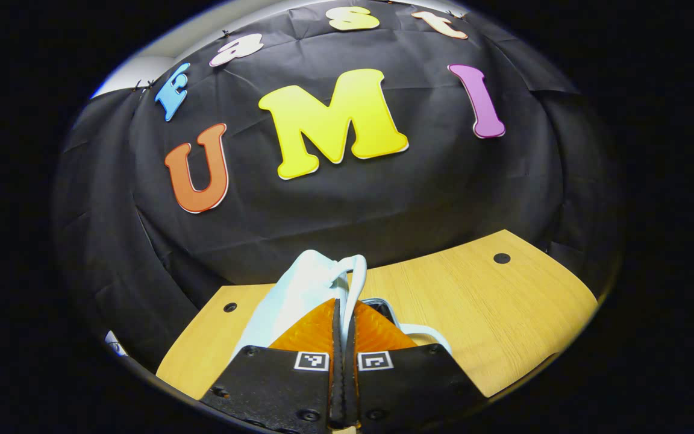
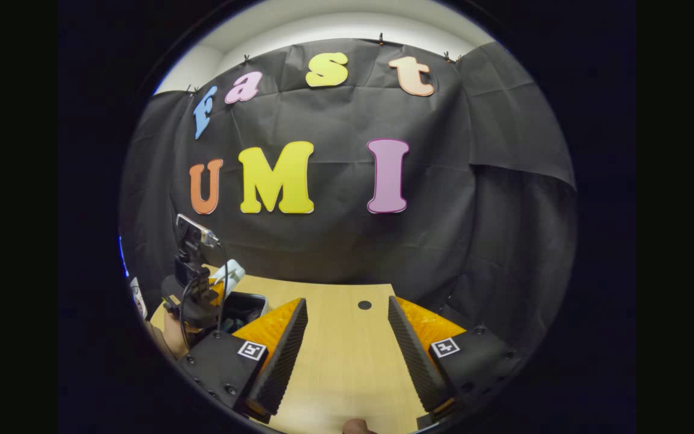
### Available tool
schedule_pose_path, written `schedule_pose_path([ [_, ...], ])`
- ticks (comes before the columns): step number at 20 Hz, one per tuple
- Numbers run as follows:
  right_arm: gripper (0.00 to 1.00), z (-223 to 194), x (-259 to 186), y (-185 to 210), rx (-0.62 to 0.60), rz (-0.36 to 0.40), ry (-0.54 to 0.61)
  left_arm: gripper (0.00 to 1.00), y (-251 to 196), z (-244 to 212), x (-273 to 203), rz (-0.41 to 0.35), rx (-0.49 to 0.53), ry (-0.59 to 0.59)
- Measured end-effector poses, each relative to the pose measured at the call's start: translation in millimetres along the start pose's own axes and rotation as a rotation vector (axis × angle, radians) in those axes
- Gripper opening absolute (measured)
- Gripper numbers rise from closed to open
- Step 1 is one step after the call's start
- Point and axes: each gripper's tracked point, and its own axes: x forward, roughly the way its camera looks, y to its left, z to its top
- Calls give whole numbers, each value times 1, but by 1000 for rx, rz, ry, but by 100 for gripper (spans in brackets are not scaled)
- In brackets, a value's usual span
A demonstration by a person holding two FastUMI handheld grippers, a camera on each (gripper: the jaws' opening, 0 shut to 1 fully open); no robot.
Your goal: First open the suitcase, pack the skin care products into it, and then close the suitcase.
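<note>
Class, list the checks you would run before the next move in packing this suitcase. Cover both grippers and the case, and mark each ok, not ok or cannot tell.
1. Left gripper grips the pale white suitcase lid: ok, jaws closed with the lid's edge between them.
2. Suitcase open: ok, the right gripper view shows the lid raised above the suitcase's dark interior.
3. Right gripper free to pick: ok, jaws wide apart with nothing between them.
4. Light wooden table ahead of the right gripper free of obstacles: ok.
5. Location of the skin care products: cannot tell.
</note>
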Motion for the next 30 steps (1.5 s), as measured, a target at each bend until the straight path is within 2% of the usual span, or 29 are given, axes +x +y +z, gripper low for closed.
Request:
schedule_pose_path([
  [6,81,-18,7,-26,1,-40,45,4,-62,-46,20,-64,83,68],
  [13,81,-52,5,-54,-14,-43,116,4,-92,-100,39,-58,196,168],
  [16,80,-61,4,-67,-8,-51,136,7,-100,-106,43,-35,237,179],
  [17,79,-61,3,-71,0,-52,139,14,-106,-109,41,-45,235,192],
  [19,81,-58,4,-74,10,-59,133,36,-108,-110,38,-67,207,219],
  [20,81,-54,4,-73,14,-58,127,42,-110,-110,34,-79,182,221],
  [21,81,-51,4,-71,16,-59,120,55,-104,-99,31,-65,167,204],
  [22,80,-48,5,-69,18,-59,113,61,-99,-87,26,-58,149,182],
  [23,81,-46,7,-65,20,-58,109,75,-94,-73,17,-57,129,156],
  [24,81,-44,9,-61,22,-62,107,81,-89,-58,8,-59,101,128],
  [27,79,-32,19,-40,36,-60,90,90,-61,2,-37,-51,14,23],
  [30,81,-21,30,-8,34,-40,65,94,-16,52,-71,-22,-15,-73],
])
